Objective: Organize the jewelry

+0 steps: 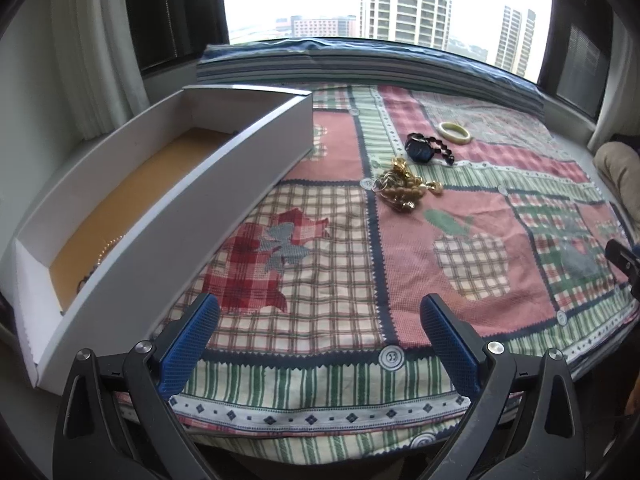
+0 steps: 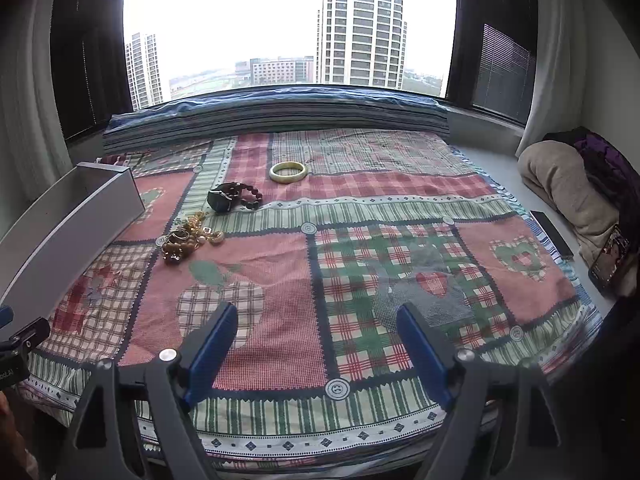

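Note:
A long white box [image 1: 168, 216] with a brown floor lies on the patchwork cloth at the left; a thin chain [image 1: 100, 258] lies inside it. The box also shows in the right wrist view [image 2: 68, 232]. A gold jewelry pile [image 1: 404, 188] [image 2: 188, 238], a dark watch with a bead bracelet [image 1: 428, 148] [image 2: 234, 197] and a pale bangle [image 1: 454, 132] [image 2: 288, 171] lie on the cloth. My left gripper [image 1: 320, 312] is open and empty near the front edge. My right gripper [image 2: 318, 320] is open and empty, well short of the jewelry.
A folded striped blanket [image 2: 280, 116] runs along the window sill at the back. A beige and purple bundle [image 2: 568, 188] and a dark phone-like slab [image 2: 552, 232] lie at the right of the cloth.

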`<state>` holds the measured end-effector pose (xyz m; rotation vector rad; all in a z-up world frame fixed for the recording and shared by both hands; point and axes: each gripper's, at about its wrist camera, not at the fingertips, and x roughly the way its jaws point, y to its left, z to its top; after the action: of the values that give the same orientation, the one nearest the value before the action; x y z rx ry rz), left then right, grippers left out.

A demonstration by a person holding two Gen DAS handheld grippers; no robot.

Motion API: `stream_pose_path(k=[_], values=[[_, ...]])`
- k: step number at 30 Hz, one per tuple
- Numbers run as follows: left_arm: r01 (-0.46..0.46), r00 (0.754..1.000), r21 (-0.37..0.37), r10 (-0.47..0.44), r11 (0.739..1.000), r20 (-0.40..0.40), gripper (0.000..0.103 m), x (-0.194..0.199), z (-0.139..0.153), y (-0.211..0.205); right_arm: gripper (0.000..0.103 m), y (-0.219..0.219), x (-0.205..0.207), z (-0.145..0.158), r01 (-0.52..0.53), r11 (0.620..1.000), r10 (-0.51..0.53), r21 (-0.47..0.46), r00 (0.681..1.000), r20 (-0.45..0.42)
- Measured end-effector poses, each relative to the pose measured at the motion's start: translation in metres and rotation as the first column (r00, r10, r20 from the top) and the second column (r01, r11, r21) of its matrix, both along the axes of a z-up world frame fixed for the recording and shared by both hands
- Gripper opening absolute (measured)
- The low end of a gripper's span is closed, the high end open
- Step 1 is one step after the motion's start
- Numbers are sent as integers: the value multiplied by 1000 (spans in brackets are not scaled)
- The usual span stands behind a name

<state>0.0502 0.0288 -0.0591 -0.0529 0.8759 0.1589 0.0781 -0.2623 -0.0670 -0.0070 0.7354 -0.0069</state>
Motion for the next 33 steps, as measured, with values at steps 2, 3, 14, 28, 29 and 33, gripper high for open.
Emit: stream_pose_path(k=[2, 3, 14, 28, 29, 33], values=[[3, 1000, -7, -3, 1000, -5, 101, 8, -3, 2, 83, -2, 6, -3, 3, 1000, -3, 2, 1000, -12], [5, 1000, -8, -5, 1000, -3, 101, 12, -3, 3, 83, -2, 8, -4, 3, 1000, -3, 2, 1000, -16], [137, 988, -78, -142, 988, -61, 101, 67, -11, 2, 83, 13, 26, -13, -76, 997, 77, 34, 996, -44], [407, 910, -70, -411, 911, -57, 84, 148, -28, -49, 83, 11, 42, -44, -110, 991, 119, 79, 984, -131], [416, 906, -66, -420, 907, -60, 82, 155, -30, -50, 83, 10, 43, -45, -110, 990, 120, 83, 984, -132], [481, 874, -39, -482, 876, -64, 62, 173, -36, -57, 83, 5, 46, -50, -105, 990, 117, 94, 983, -140]])
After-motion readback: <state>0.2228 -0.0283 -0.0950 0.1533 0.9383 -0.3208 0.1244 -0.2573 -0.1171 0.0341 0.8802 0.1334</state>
